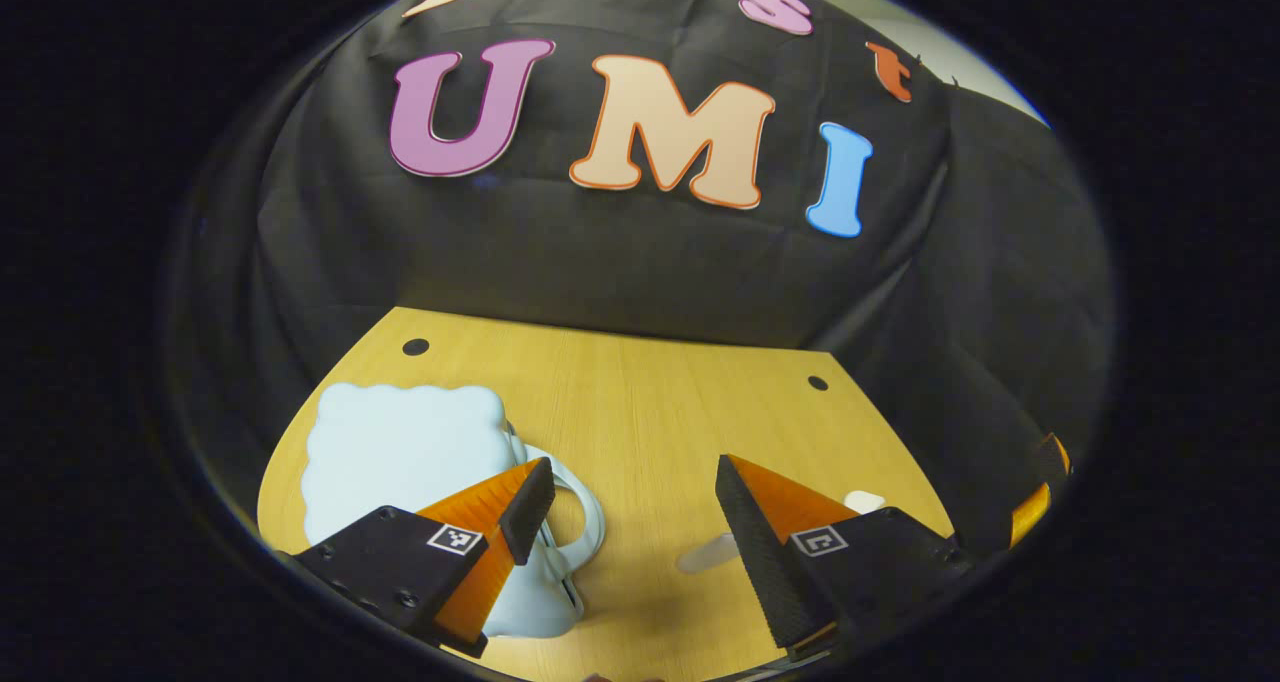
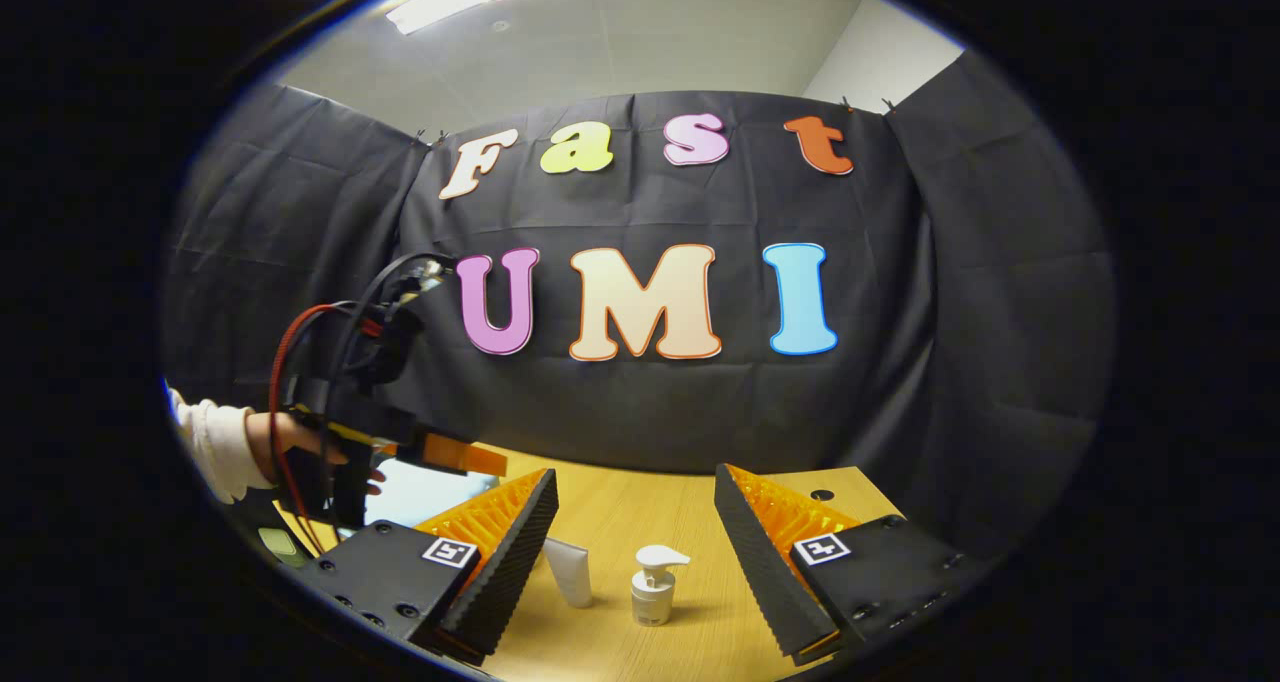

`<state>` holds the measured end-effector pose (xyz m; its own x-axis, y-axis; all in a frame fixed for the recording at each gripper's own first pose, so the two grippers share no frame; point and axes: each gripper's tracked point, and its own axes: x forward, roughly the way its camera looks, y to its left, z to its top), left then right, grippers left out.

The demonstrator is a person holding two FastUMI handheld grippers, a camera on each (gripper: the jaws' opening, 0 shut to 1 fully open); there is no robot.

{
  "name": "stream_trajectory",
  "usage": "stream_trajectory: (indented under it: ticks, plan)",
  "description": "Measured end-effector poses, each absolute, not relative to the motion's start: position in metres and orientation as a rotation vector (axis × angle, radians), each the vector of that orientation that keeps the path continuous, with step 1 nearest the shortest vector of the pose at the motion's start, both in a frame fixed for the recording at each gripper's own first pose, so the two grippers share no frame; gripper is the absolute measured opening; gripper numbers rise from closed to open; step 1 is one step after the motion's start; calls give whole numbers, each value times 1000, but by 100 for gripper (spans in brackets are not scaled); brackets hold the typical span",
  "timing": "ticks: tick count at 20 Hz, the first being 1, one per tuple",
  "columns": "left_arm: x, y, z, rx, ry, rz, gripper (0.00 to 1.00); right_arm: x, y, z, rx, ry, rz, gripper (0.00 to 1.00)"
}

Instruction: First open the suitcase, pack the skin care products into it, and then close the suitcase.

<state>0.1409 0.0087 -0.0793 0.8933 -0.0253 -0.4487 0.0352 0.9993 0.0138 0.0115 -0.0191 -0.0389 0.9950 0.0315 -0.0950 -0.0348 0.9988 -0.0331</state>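
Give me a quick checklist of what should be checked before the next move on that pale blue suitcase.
1. Left tool open and empty: ok.
2. Right tool open and empty: ok.
3. Suitcase on the table, lid shut, not yet opened: ok.
4. Left tool near the suitcase handle: ok.
5. Pump bottle upright, tube beside it, both still outside the case: ok.
6. Suitcase latch or zip state: cannot tell.

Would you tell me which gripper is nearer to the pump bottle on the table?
Right. The right gripper hovers open just before the pump bottle, which sits between its fingers in view. The left gripper is over by the pale blue suitcase.
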Motion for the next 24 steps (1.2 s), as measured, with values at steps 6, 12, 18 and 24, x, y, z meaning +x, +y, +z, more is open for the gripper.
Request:
stream_trajectory:
  ticks: [6,12,18,24]
  plan:
    - [177,8,-129,-50,717,-30,93,7,-11,-41,-42,102,69,98]
    - [187,25,-177,-92,955,79,94,2,-27,-50,-13,125,43,99]
    - [192,42,-208,-21,1094,147,84,5,-43,-52,1,133,24,99]
    - [193,61,-232,44,1195,215,78,4,-51,-55,-21,142,16,100]
